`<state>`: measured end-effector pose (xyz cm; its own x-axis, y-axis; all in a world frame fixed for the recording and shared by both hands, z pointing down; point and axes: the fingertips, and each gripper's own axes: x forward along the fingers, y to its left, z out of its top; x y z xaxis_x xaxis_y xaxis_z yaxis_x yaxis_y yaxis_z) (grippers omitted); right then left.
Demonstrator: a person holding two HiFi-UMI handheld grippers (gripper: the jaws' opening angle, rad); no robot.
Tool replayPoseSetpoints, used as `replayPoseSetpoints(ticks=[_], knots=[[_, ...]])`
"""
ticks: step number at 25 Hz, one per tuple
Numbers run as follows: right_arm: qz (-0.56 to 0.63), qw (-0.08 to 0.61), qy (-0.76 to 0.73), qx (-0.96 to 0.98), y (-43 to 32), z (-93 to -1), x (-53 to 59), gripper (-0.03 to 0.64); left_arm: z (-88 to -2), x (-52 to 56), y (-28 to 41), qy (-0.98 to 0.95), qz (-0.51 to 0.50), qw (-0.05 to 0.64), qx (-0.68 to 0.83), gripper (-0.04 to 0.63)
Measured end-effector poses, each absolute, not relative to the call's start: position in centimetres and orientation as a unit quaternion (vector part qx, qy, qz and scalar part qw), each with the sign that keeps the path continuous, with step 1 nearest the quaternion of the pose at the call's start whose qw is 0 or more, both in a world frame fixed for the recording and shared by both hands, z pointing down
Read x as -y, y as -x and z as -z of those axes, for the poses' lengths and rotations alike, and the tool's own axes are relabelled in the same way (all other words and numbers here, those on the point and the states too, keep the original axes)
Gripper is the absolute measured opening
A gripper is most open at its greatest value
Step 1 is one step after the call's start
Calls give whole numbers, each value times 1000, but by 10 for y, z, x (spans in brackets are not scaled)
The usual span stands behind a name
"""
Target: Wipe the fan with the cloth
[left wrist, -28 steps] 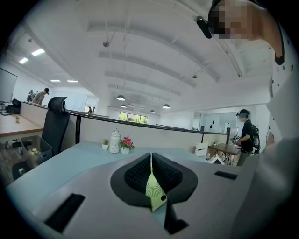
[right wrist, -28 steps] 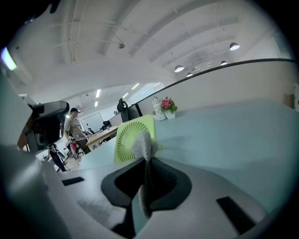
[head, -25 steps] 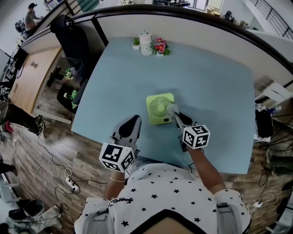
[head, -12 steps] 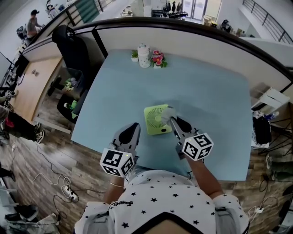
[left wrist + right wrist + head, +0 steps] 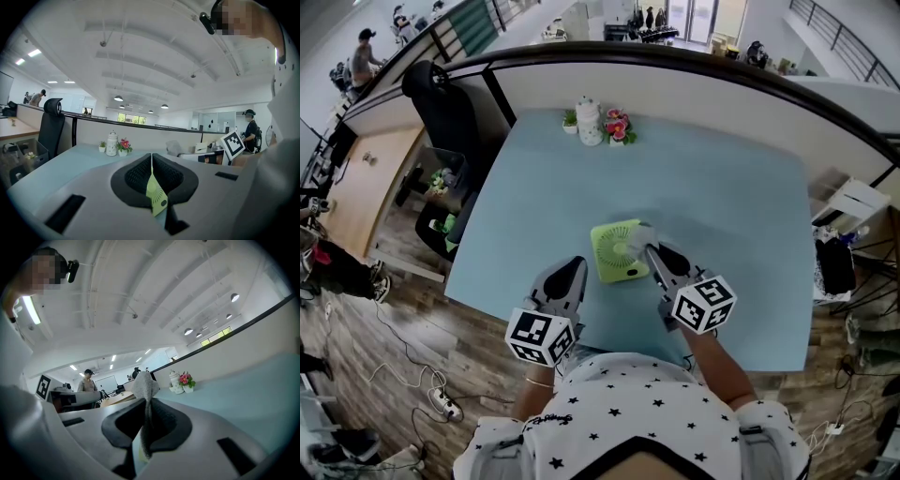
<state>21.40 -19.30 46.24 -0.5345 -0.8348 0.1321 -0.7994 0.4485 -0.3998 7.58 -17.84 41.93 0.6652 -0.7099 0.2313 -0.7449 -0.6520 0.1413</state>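
Note:
A small square green fan (image 5: 614,251) lies flat on the light blue table (image 5: 722,187), near its front edge. My right gripper (image 5: 649,248) is shut on a grey cloth (image 5: 639,232), which rests on the fan's far right corner. The right gripper view shows the cloth (image 5: 145,387) sticking up out of the closed jaws of that gripper (image 5: 146,404). My left gripper (image 5: 571,269) hovers just left of the fan, apart from it, jaws shut and empty. Through the slit of that gripper (image 5: 151,159) a sliver of the fan (image 5: 155,193) shows.
A white teapot (image 5: 589,120) and small potted flowers (image 5: 616,127) stand at the table's far edge against a partition. A black office chair (image 5: 441,94) stands off the table's left side. The table's front edge runs just below both grippers.
The right gripper has slid the cloth a little toward the fan's far right corner. The left gripper has barely moved. The head view has shifted slightly.

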Motion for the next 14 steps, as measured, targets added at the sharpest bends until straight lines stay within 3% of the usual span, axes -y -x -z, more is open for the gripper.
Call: replayPoseSetpoints(ticks=[14], knots=[[203,42,474,-856,-206,-456,189,28,-421,175,-70,-904,-77,114,405,32]])
